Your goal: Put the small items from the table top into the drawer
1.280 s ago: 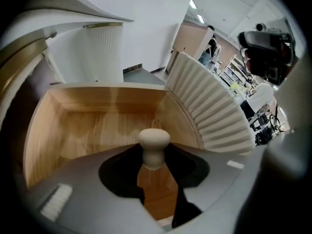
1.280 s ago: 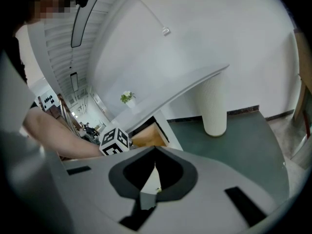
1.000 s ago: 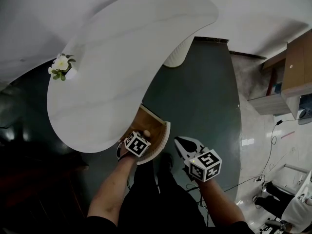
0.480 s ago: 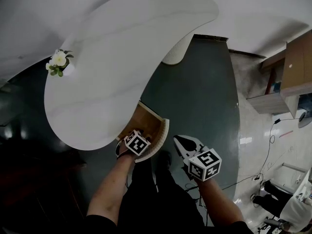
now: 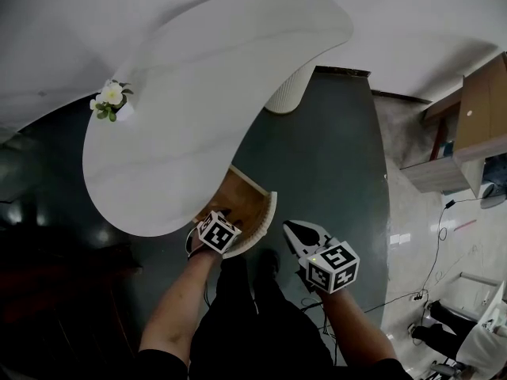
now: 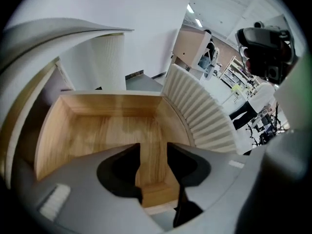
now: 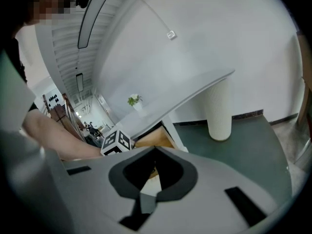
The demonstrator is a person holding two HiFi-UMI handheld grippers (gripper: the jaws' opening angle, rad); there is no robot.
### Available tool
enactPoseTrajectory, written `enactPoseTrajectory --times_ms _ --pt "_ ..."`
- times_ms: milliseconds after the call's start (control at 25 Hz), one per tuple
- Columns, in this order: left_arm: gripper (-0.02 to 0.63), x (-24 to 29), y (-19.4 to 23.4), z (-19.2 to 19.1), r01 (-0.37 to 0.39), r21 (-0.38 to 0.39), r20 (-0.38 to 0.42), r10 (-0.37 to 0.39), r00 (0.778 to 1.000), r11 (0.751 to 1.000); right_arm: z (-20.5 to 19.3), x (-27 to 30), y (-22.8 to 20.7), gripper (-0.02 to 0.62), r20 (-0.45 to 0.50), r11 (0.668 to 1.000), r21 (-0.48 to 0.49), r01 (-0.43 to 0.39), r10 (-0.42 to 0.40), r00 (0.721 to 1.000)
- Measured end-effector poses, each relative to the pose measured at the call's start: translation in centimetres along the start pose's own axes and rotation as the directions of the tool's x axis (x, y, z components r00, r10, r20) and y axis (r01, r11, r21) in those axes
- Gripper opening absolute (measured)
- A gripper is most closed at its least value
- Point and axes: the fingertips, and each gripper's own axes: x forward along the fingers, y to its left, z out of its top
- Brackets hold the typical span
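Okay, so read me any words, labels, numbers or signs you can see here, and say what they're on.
No readable text anywhere.
Left marker cube on the left gripper: black-and-white square patterns only, no letters.
Right marker cube on the right gripper: the same, patterns only.

drawer — matt wood | drawer front — ribbed white | table top — smooth
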Motion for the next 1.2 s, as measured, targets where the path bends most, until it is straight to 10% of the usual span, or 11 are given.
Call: enactPoseTrajectory --times_ms 640,1200 --pt "0.119 -10.9 -1.0 0.4 -0.111 -0.191 0.205 0.15 0.967 0.975 2.5 -4.2 4.6 0.011 0.057 0.997 -0.07 -0.044 0.048 0.997" --pt "0.097 -21.9 -4.2 3.0 -0.142 -0.245 0.418 0.237 0.877 0.959 6.5 -7.4 8.2 0.011 0.096 0.983 -0.166 -0.08 0.097 0.991"
